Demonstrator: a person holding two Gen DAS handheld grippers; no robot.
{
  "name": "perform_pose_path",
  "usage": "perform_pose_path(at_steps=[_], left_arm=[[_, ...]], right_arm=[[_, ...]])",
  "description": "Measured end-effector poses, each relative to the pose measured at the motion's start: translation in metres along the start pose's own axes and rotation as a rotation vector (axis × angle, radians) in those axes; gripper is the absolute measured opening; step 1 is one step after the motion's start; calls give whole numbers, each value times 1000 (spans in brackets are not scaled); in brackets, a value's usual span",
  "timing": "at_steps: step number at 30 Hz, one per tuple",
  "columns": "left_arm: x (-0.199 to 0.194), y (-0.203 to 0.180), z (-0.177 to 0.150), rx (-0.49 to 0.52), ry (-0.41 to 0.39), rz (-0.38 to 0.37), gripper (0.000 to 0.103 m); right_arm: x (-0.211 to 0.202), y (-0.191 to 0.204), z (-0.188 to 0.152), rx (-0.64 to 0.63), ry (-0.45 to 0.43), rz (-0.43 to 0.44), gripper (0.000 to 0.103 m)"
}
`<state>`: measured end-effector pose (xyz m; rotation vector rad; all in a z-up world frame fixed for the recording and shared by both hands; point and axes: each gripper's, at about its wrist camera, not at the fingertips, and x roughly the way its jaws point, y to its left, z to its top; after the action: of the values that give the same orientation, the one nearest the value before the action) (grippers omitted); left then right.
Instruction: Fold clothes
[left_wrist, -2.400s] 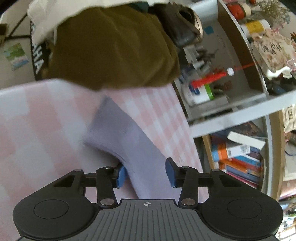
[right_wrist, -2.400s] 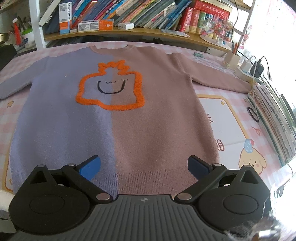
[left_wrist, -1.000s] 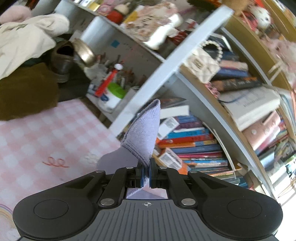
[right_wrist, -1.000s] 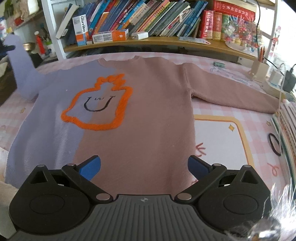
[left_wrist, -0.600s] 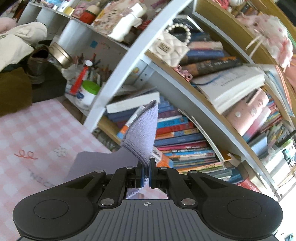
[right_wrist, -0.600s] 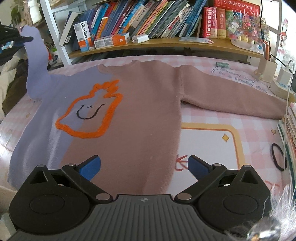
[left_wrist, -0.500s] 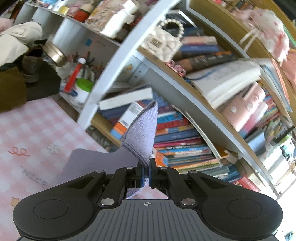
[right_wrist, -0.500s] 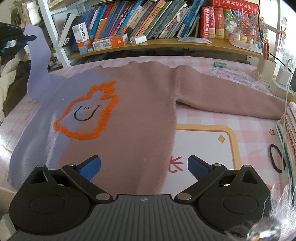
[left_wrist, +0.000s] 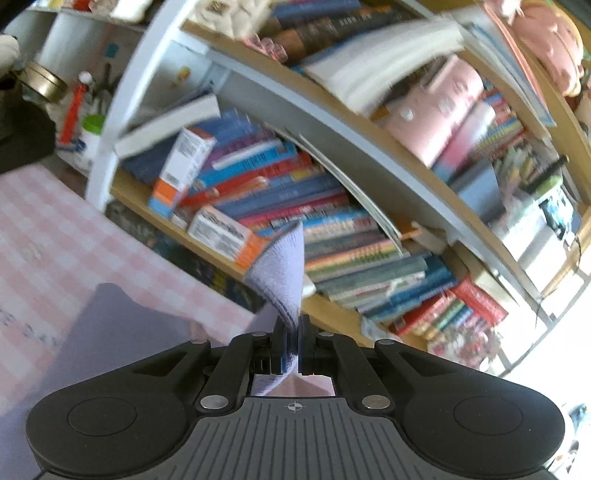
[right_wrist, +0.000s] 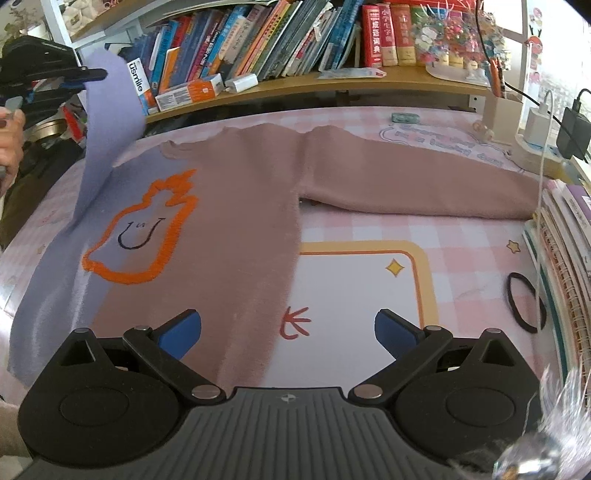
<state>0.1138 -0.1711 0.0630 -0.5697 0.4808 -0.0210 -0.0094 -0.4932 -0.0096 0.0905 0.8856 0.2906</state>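
Observation:
A two-tone sweater (right_wrist: 229, 229), lilac on the left and dusty pink on the right with an orange outlined figure, lies flat on the pink checked table cover (right_wrist: 424, 229). My left gripper (left_wrist: 291, 332) is shut on the lilac sleeve cuff (left_wrist: 282, 273) and holds it raised. In the right wrist view that gripper (right_wrist: 99, 75) shows at the far left with the lilac sleeve (right_wrist: 107, 129) hanging from it above the sweater's left shoulder. My right gripper (right_wrist: 288, 332) is open and empty above the sweater's lower hem. The pink sleeve (right_wrist: 424, 184) lies stretched out to the right.
A low shelf of books (right_wrist: 258, 44) runs along the table's far edge. Stacked notebooks (right_wrist: 561, 251) stand at the right edge, with a black hair tie (right_wrist: 524, 299) beside them. Chargers and cables (right_wrist: 554, 118) sit at the far right. A dark garment pile (right_wrist: 22, 192) lies left.
My left gripper closed on the lilac sleeve cuff, lifted it off the table and carried it up and rightward. My right gripper drifted right along the hem, still open.

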Motion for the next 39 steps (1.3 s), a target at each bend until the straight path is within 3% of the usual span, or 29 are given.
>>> perform_pose_path(at_steps=[5,15,17,21,25,28,33,35,37,39], left_arm=[[15,-10,-17,22,56,-4,3],[46,-13,-51,88,168,62,4],[54,-13,-58,104,217,79,10],[61,-13,-73,149,329,55,46],[41,-10,-80,236,348,30,50],[19,1,-80,297,328,77,54],[-19,31,-83,449,267,262,57],[-34,43,-84,509,241,336,62],[-49,55,-86,569,215,411,77],[-58,67,-84,578,210,461,82]], right_arm=[[-2,-5,-2,3,7,-4,101],[-11,-12,-5,15,-1,-27,101],[-12,-14,-5,20,-2,-30,101],[-11,-13,-5,22,-2,-26,101],[-7,-10,-4,22,5,-17,101],[-4,-8,-3,21,10,-10,101],[1,-4,-2,21,17,1,101],[4,-2,0,21,19,2,101],[6,0,1,22,20,3,101],[9,3,2,26,27,4,101]])
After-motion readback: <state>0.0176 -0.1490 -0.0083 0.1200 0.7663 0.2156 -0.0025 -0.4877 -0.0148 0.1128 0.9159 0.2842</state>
